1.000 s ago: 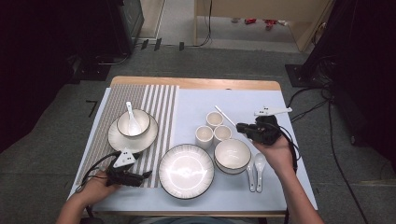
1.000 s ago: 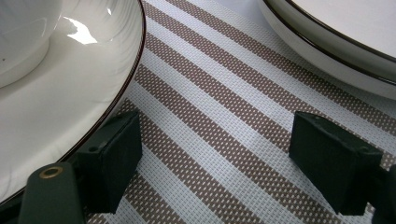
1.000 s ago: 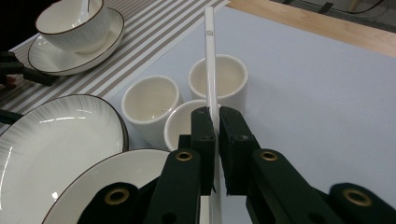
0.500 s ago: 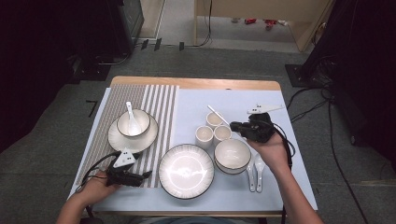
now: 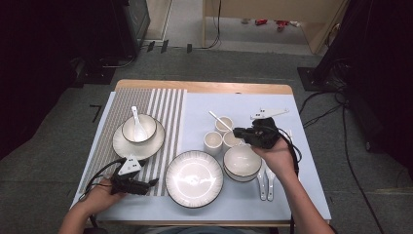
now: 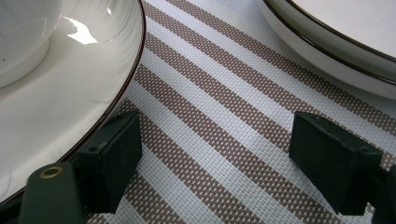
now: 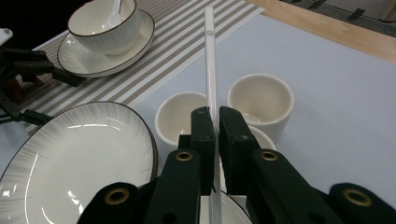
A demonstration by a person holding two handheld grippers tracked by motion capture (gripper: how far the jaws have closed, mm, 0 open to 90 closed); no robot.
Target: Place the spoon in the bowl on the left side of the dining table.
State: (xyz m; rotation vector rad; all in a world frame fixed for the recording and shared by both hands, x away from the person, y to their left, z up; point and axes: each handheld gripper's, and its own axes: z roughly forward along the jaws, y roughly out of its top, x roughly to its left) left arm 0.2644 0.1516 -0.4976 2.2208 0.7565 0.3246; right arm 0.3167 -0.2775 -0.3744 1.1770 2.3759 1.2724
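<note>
My right gripper (image 7: pixel 216 116) is shut on a long white chopstick (image 7: pixel 210 60), which points away from the jaws over three small cream cups (image 7: pixel 260 100). In the high view this gripper (image 5: pixel 237 131) hovers just right of the cups (image 5: pixel 213 141), and the chopstick (image 5: pixel 216 118) sticks out to the upper left. At the near left, my left gripper (image 5: pixel 152 182) lies on the striped placemat (image 5: pixel 165 112). It is open (image 6: pixel 215 154) with only mat between its fingers, beside a saucer's rim (image 6: pixel 93 93).
A bowl with a spoon in it (image 5: pixel 139 127) sits on a saucer (image 5: pixel 122 145) on the placemat. A large plate (image 5: pixel 194 178) lies at front centre and a dark-rimmed bowl (image 5: pixel 242 161) to its right. Two white spoons (image 5: pixel 265 181) lie beside that bowl.
My right gripper has carried the chopstick a little to the left, closer over the cups. The left gripper has stayed where it was.
</note>
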